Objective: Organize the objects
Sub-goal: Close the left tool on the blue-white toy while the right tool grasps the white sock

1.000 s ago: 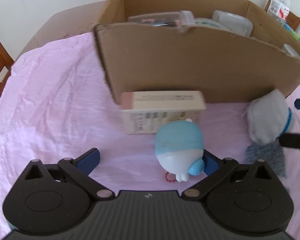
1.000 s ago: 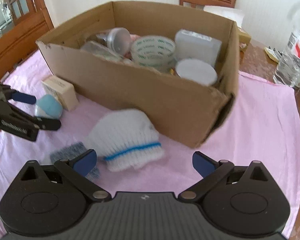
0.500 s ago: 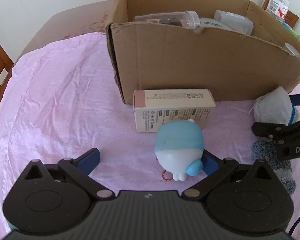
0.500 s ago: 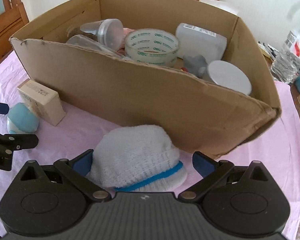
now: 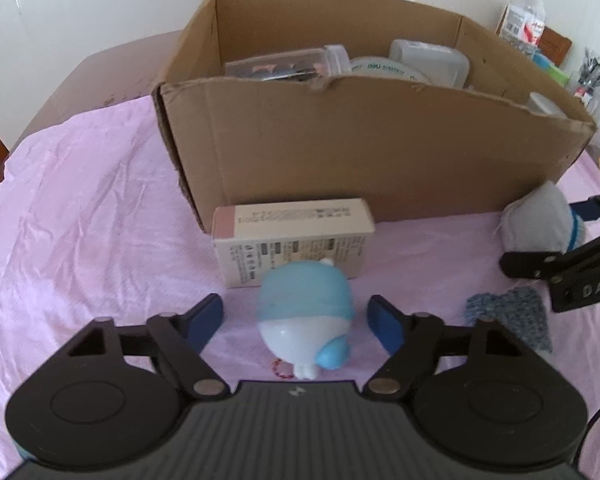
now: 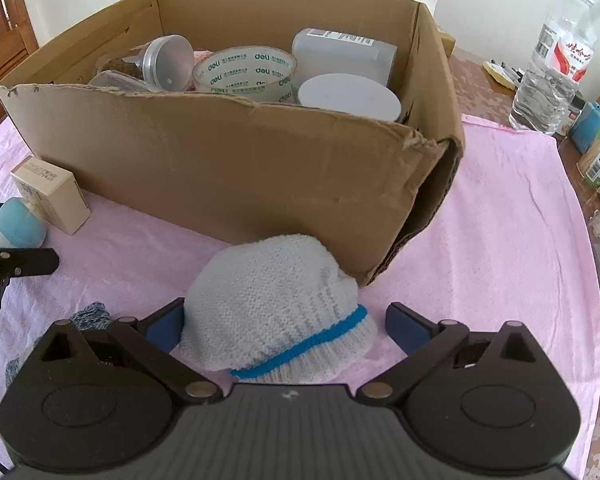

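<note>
White knit hat with a blue band lies on the pink-clothed bench before a cardboard box, between my right fingers, spread wide. My left fingers, also wide, flank a blue-and-white round toy.

The left gripper is now straddling the blue-and-white toy, which is sitting at lower centre between its spread fingers instead of against the right one. The right gripper is closing in on the knitted white hat, now filling the lower centre between its parted fingers. The cardboard box is looming larger.
</note>
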Motion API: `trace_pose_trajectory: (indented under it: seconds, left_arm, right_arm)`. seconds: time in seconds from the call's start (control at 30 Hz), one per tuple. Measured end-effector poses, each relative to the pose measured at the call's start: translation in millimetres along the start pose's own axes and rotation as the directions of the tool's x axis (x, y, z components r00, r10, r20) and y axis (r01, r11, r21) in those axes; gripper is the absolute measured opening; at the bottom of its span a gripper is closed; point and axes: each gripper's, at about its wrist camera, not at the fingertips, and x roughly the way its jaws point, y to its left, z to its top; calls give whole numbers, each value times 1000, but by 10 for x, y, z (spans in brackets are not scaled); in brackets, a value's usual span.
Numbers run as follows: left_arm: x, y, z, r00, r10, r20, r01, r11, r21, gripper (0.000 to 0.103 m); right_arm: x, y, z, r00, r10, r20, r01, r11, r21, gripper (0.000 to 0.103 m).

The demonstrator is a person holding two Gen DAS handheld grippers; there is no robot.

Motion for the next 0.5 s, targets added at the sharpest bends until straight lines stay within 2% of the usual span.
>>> trace_pose_trajectory:
  seconds: [0.07,0.3,0.5]
  left_arm:
    - [-22,-3,-7,1000,-1,8,1,1000,-7,64]
    - [-40,-25,2,1000,-7,2,7,1000,-9,55]
    - [-61,-35,-9,1000,-17,3,17,1000,-6,46]
  right_arm:
    - [-3,-3,-18,1000,1,11,-1,1000,-2,103]
    - [53,-5,37,1000,8,14,-8,1000,-15,103]
    - [35,46,100,1000,9,-19,-10,1000,-24,103]
